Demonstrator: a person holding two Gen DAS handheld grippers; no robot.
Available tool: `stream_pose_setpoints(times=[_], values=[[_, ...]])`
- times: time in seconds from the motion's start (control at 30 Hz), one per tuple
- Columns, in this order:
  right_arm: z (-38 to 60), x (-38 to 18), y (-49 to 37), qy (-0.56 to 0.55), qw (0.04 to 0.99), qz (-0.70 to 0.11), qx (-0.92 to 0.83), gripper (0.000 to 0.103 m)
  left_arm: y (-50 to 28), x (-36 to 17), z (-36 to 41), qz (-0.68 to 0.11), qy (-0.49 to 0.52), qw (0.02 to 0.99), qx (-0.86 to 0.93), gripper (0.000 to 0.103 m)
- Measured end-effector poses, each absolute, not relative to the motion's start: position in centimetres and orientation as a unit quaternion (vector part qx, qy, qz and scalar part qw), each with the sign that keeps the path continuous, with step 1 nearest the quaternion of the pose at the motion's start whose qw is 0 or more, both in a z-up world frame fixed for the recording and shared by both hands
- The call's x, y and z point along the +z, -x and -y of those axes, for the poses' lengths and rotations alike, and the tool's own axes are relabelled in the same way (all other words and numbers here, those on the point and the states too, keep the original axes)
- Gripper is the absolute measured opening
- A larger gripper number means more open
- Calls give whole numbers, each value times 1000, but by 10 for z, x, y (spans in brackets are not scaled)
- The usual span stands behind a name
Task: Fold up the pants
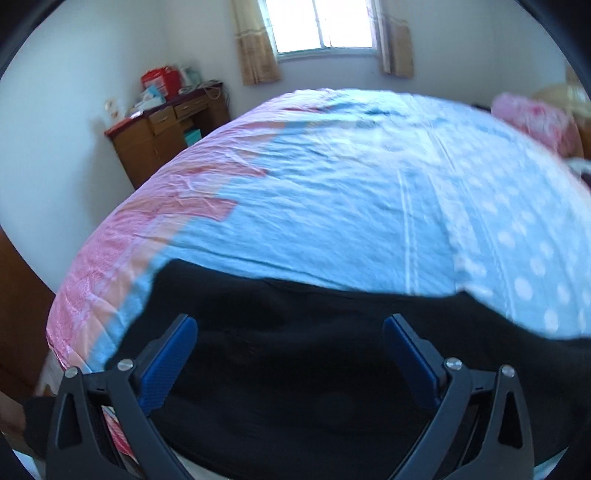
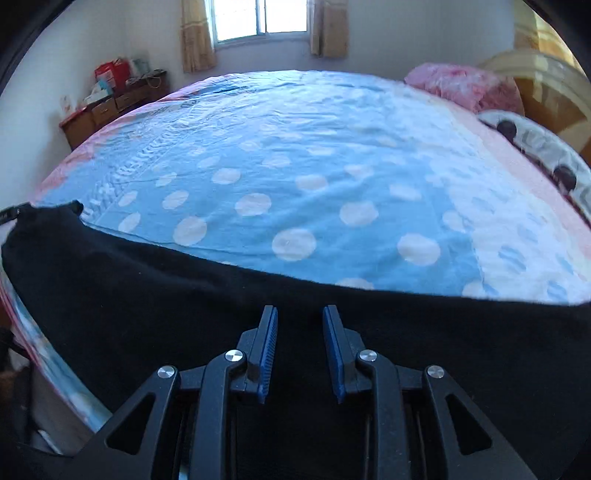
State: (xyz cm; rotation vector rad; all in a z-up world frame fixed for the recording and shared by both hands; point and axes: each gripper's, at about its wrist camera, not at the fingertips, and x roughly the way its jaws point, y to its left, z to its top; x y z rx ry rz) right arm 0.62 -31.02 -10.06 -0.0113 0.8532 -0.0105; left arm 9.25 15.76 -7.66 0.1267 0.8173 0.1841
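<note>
Your left gripper [image 1: 290, 325] is spread wide over the black pants [image 1: 314, 369] — nothing pinched. Your right gripper [image 2: 300, 314] stands narrowly parted above them — pads gripping no cloth.

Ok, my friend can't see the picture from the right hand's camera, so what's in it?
Black pants lie across the near edge of a bed with a blue polka-dot cover, and the right tool sits over them, fingers apart. Behind are pink pillows, a window and a wooden dresser.

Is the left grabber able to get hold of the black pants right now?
Probably yes. The left gripper is wide open right over the black pants on the bed, with nothing between them.
</note>
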Motion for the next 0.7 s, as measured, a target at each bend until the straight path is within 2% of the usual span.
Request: stream_pose_setpoints(times=[0.07, 0.1, 0.13, 0.17, 0.23, 0.3, 0.33, 0.37, 0.43, 0.57, 0.6, 0.67, 0.7], values=[[328, -100, -7, -14, 914, -404, -32, 25, -95, -89, -155, -416, -72, 901, 102, 103], [347, -100, -4, -68, 913, -401, -30, 23, -96, -98, -158, -432, -68, 893, 104, 103], [361, -101, 0, -115, 911, -396, -20, 17, -95, -104, -164, -443, -53, 889, 104, 103], [373, -102, 6, -147, 908, -391, -17, 6, -93, -105, -170, -442, -32, 891, 98, 103], [377, -100, 13, -138, 909, -392, -38, 0, -91, -103, -179, -443, -18, 891, 103, 103], [362, -93, 19, -104, 914, -384, -72, 0, -89, -101, -177, -444, -19, 889, 111, 103], [347, -87, 23, -77, 920, -372, -93, 7, -87, -99, -175, -442, -16, 890, 114, 103], [329, -81, 27, -59, 930, -353, -81, 7, -84, -95, -171, -437, -11, 893, 109, 103], [292, -82, 17, -42, 936, -349, 22, 8, -81, -90, -159, -433, -11, 897, 87, 103], [216, -107, -13, -9, 908, -392, 147, 10, -74, -73, -121, -424, -34, 904, 41, 103], [203, -118, -24, -8, 893, -416, 170, 15, -72, -69, -115, -422, -37, 905, 27, 103], [191, -114, -23, 27, 903, -395, 169, 26, -64, -59, -96, -411, -43, 910, -6, 103], [191, -109, -21, 34, 900, -396, 175, 26, -63, -56, -88, -408, -43, 912, -18, 103]])
